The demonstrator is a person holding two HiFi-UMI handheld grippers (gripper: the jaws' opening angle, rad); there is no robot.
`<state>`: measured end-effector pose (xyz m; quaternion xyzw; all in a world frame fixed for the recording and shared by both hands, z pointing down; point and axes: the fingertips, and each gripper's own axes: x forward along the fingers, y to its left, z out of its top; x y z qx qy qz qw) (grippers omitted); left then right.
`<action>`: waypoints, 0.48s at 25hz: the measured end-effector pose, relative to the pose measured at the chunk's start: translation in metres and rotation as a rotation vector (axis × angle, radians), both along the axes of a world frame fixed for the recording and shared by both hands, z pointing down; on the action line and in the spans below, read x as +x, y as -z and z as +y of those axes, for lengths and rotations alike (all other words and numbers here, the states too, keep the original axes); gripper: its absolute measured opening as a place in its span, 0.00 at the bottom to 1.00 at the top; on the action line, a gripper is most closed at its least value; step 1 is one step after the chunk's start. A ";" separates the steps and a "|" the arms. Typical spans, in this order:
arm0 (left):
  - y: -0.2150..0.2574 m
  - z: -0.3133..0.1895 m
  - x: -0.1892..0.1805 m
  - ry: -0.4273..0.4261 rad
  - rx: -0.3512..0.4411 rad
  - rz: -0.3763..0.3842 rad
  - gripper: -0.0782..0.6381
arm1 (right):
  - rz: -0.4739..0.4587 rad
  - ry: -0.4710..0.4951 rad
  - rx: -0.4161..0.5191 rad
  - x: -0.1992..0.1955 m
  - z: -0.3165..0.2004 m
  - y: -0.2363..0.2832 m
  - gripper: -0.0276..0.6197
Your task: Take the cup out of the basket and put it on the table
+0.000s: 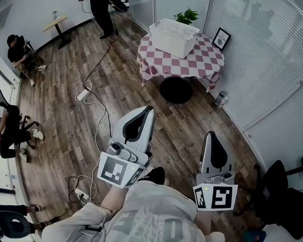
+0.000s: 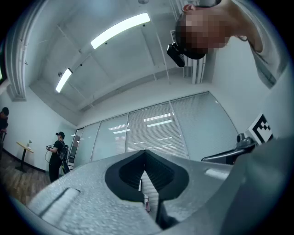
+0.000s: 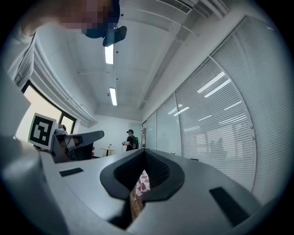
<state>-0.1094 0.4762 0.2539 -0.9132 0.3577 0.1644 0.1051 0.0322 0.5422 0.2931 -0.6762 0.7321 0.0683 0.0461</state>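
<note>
A white slatted basket (image 1: pixel 173 37) stands on a round table (image 1: pixel 205 57) with a red-and-white checked cloth, far ahead of me in the head view. No cup shows; the basket's inside is hidden from here. My left gripper (image 1: pixel 148 108) and right gripper (image 1: pixel 210 133) are held close to my body over the wooden floor, well short of the table, both tilted slightly upward. In its own view the left gripper (image 2: pixel 146 153) has its jaws together with nothing between them. My right gripper (image 3: pixel 145 152) is shut and empty as well; a bit of the checked cloth (image 3: pixel 143 181) shows through the slit.
A potted plant (image 1: pixel 186 15) and a framed picture (image 1: pixel 221 38) sit behind the basket. A black stool (image 1: pixel 176 89) stands under the table, a bottle (image 1: pixel 221 98) beside it. Cables and a power strip (image 1: pixel 83 94) cross the floor. A person (image 1: pixel 99 9) stands far left; a black chair (image 1: pixel 284 190) is at right.
</note>
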 end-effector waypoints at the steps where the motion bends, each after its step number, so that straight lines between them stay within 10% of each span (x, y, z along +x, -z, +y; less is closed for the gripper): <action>1: 0.002 -0.003 -0.001 0.009 0.004 0.002 0.12 | 0.000 0.004 0.008 0.001 -0.002 0.001 0.05; 12: 0.014 -0.014 -0.016 0.033 0.018 0.022 0.12 | -0.076 0.046 0.047 -0.006 -0.012 0.010 0.05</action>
